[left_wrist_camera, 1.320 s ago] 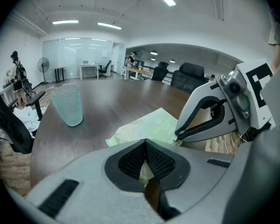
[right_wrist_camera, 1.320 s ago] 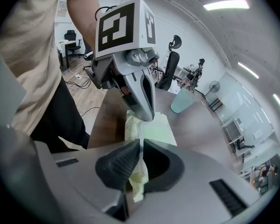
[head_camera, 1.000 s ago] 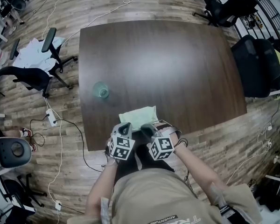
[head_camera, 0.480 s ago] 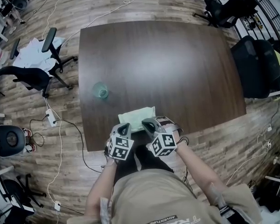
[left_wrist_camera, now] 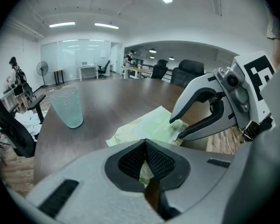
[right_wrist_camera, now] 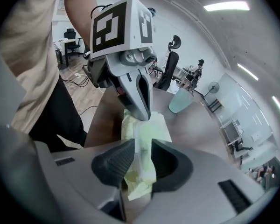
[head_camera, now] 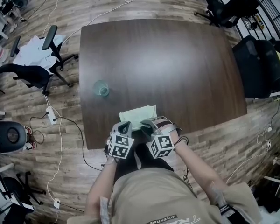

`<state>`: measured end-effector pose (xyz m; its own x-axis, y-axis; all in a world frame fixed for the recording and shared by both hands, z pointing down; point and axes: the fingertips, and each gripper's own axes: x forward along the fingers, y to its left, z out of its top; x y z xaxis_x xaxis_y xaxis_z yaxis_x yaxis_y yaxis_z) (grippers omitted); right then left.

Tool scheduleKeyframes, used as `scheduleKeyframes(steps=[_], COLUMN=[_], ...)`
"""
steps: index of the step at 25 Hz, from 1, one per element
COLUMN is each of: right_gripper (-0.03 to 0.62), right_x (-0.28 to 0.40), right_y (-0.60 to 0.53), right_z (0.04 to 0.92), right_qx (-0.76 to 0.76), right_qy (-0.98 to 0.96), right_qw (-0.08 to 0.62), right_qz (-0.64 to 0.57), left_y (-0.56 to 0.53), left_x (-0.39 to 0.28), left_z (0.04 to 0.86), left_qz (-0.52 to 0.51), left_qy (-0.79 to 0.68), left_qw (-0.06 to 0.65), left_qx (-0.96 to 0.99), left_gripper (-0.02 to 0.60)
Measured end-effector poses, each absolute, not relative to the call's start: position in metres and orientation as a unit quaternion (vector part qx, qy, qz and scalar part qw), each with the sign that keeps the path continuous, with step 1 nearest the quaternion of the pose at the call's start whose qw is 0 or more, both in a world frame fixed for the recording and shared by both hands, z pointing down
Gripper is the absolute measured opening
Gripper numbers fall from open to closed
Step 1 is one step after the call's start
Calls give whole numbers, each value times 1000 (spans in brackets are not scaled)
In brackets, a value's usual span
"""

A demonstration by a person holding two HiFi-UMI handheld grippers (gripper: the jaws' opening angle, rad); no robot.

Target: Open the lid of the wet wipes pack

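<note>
The pale green wet wipes pack [head_camera: 138, 114] lies at the near edge of the dark table [head_camera: 163, 55], in front of the person. Both grippers meet at its near edge. My left gripper [head_camera: 125, 127] is shut on the pack's near left end; crumpled green wrapper [left_wrist_camera: 147, 173] shows between its closed jaws. My right gripper [head_camera: 146, 125] grips the pack's near right end, with the green wrapper [right_wrist_camera: 141, 158] filling the gap between its jaws. In the right gripper view the left gripper [right_wrist_camera: 145, 117] pinches the same pack [right_wrist_camera: 147, 129]. I cannot see the lid clearly.
A clear greenish glass [head_camera: 101, 88] stands on the table to the left of the pack, also in the left gripper view as the glass [left_wrist_camera: 68, 107]. Office chairs [head_camera: 46, 64] and cables lie on the wooden floor around the table.
The right gripper has shifted slightly left and down, back toward the left gripper. The pack stays at the table's near edge, held by both.
</note>
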<state>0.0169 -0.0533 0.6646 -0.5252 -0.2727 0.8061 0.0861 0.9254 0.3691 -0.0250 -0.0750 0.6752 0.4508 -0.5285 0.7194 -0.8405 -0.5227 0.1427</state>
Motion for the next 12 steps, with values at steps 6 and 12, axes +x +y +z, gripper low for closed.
scheduleKeyframes(steps=[6, 12], right_gripper=[86, 84], right_x=[17, 16], right_y=[-49, -52], right_z=[669, 669], right_qx=[41, 46], right_qy=[-842, -842], right_qw=[499, 500], right_qz=[-202, -196], left_y=[-76, -74], left_x=[-22, -23], left_z=[676, 674], left_qz=[310, 312], left_qy=[-418, -413], left_qw=[243, 247], left_qx=[819, 819], left_gripper=[9, 9])
